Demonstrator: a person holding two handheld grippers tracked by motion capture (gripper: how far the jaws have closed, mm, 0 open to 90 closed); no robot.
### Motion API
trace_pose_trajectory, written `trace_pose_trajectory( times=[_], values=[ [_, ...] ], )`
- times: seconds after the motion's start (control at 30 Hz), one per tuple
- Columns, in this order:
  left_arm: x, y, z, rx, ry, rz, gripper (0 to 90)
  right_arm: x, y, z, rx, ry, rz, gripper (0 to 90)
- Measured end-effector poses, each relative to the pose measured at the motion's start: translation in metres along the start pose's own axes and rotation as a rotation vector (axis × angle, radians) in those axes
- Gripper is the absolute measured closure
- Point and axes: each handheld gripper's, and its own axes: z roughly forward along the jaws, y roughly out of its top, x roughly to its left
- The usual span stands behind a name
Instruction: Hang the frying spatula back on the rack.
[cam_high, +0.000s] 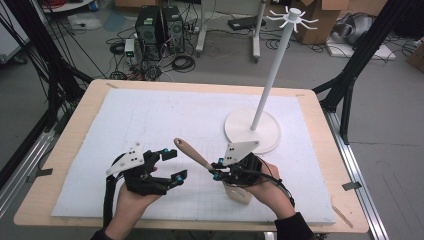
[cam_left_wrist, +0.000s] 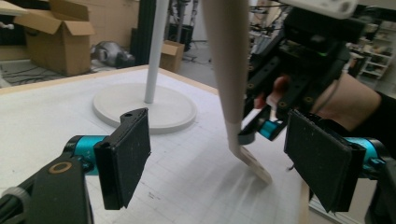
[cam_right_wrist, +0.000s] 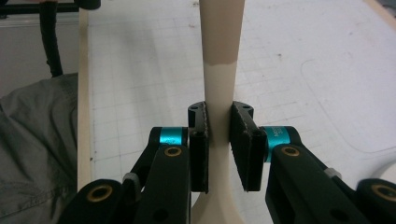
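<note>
Both handheld grippers, left gripper (cam_high: 170, 164) and right gripper (cam_right_wrist: 218, 140), are black with teal collars and brass-coloured screws behind flat, dark-padded fingers (cam_left_wrist: 126, 154). Each carries a grey three-cornered plate above the fingers. The person wears dark sleeves (cam_high: 295, 226).

high view: sits above the person's side, looking forward and down over the whole tabletop (cam_high: 90, 107), floor clutter behind.
left gripper view: low, close to the mat, facing the white stand (cam_left_wrist: 152, 56) and the right hand-held gripper (cam_left_wrist: 261, 133).
right gripper view: super close, looking along its jaws.
shared: stand and white mat (cam_high: 165, 120).
</note>
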Motion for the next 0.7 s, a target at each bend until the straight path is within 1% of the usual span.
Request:
trace_pose_trajectory(
  times=[0.03, 0.1, 0.2, 0.23, 0.27, 0.3, 0.33, 0.37, 0.4, 0.43, 0.47, 0.53, 0.57, 0.6, 0.63, 0.67, 0.7],
  values=[
    [0.0, 0.0, 0.0, 0.0, 0.0, 0.0, 23.2, 0.0, 0.0, 0.0, 0.0, 0.0, 0.0, 78.0],
    [-0.003, 0.003, 0.009, -0.028, 0.011, -0.027, 23.7, 0.001, 0.001, -0.002, -0.016, -0.004, 0.004, 78.0],
    [-0.006, 0.005, 0.014, -0.04, 0.014, -0.03, 25.7, 0.002, 0.002, -0.002, -0.021, -0.008, 0.007, 78.0],
    [-0.008, 0.005, 0.017, -0.053, 0.016, -0.037, 25.7, 0.003, 0.003, -0.002, -0.019, -0.009, 0.004, 78.0],
    [-0.01, 0.005, 0.022, -0.066, 0.029, -0.053, 26.9, 0.004, 0.004, -0.001, -0.022, -0.012, -0.001, 78.0],
    [-0.01, 0.005, 0.022, -0.066, 0.029, -0.053, 27.2, 0.004, 0.004, -0.001, -0.022, -0.012, -0.001, 78.0],
    [-0.01, 0.005, 0.024, -0.082, 0.025, -0.074, 28.3, 0.004, 0.005, -0.001, -0.023, -0.01, -0.007, 78.0],
    [-0.01, 0.005, 0.024, -0.082, 0.025, -0.074, 30.6, 0.004, 0.005, -0.001, -0.023, -0.01, -0.007, 78.0],
    [-0.01, 0.006, 0.026, -0.088, 0.027, -0.079, 30.6, 0.005, 0.005, -0.001, -0.027, -0.017, -0.004, 78.0],
    [-0.011, 0.006, 0.027, -0.09, 0.022, -0.073, 32.9, 0.005, 0.006, -0.001, -0.027, -0.017, -0.003, 77.9],
    [-0.012, 0.007, 0.029, -0.09, 0.031, -0.06, 36.6, 0.005, 0.006, -0.001, -0.029, -0.027, -0.005, 78.0],
    [-0.014, 0.009, 0.03, -0.098, 0.036, -0.051, 38.1, 0.005, 0.007, -0.001, -0.027, -0.025, -0.004, 77.9],
    [-0.015, 0.01, 0.031, -0.102, 0.043, -0.049, 40.1, 0.006, 0.007, -0.001, -0.03, -0.033, -0.001, 77.9],
    [-0.016, 0.01, 0.032, -0.103, 0.056, -0.049, 47.6, 0.006, 0.007, -0.001, -0.032, -0.031, 0.003, 77.9],
    [-0.016, 0.01, 0.032, -0.103, 0.056, -0.049, 49.3, 0.006, 0.007, -0.001, -0.032, -0.031, 0.003, 77.9],
    [-0.016, 0.01, 0.033, -0.106, 0.06, -0.055, 54.2, 0.007, 0.007, -0.001, -0.042, -0.041, -0.001, 77.9],
    [-0.016, 0.01, 0.033, -0.106, 0.06, -0.055, 56.1, 0.007, 0.007, -0.001, -0.042, -0.041, -0.001, 77.9]
  ],
)
